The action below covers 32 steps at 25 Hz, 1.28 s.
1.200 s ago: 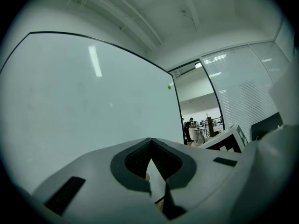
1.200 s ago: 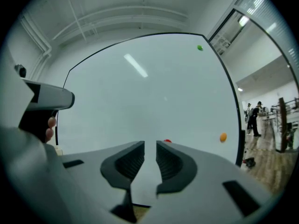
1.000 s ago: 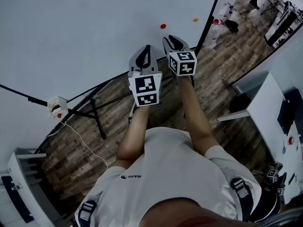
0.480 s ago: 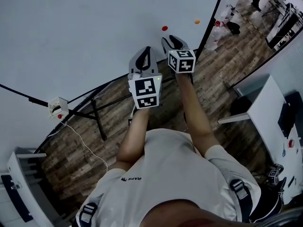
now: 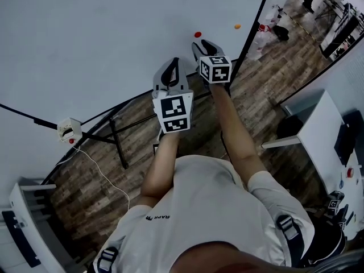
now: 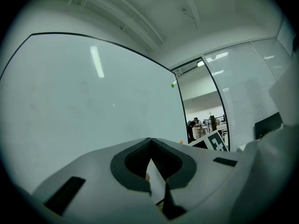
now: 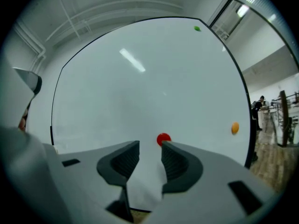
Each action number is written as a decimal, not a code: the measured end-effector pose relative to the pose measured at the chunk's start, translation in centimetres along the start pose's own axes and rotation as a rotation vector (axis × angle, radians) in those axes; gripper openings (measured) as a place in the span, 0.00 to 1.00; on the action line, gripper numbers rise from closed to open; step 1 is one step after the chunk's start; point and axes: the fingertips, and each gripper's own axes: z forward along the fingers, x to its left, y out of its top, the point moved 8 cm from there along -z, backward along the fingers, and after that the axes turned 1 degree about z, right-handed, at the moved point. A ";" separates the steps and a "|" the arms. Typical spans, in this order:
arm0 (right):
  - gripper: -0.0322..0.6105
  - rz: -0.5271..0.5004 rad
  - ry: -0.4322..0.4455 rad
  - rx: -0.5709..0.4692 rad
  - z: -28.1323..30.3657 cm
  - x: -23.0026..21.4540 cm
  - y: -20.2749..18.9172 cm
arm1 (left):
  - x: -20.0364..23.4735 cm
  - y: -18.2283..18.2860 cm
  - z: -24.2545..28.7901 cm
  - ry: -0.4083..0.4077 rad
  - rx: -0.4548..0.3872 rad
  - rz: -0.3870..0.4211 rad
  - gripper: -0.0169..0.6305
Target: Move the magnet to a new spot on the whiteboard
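Level right claw (image 7: 149, 145), empty jaws widening

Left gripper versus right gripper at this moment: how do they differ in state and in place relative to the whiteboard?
The left gripper has its fingers together; the right gripper has them apart, having just been opening, with nothing between them. The right gripper reaches closer to the whiteboard, fingertips near the red magnet; the left gripper sits further back. Both point at the whiteboard and hold nothing.
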 end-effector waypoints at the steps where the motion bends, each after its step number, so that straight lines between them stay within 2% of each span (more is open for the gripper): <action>1: 0.27 -0.004 -0.003 -0.001 0.2 -0.2 0.0 | -0.1 0.0 0.2 0.000 0.000 0.001 0.03; 9: 0.27 0.003 -0.010 0.002 1.1 -1.3 -0.2 | -0.6 0.2 0.8 0.003 0.000 0.009 0.03; 13: 0.31 0.008 -0.009 0.007 1.6 -1.8 -0.5 | -0.7 0.1 1.1 -0.006 -0.005 0.011 0.03; 32: 0.31 -0.036 -0.011 -0.030 3.3 -3.1 0.1 | -0.8 0.0 1.4 -0.005 -0.003 0.032 0.03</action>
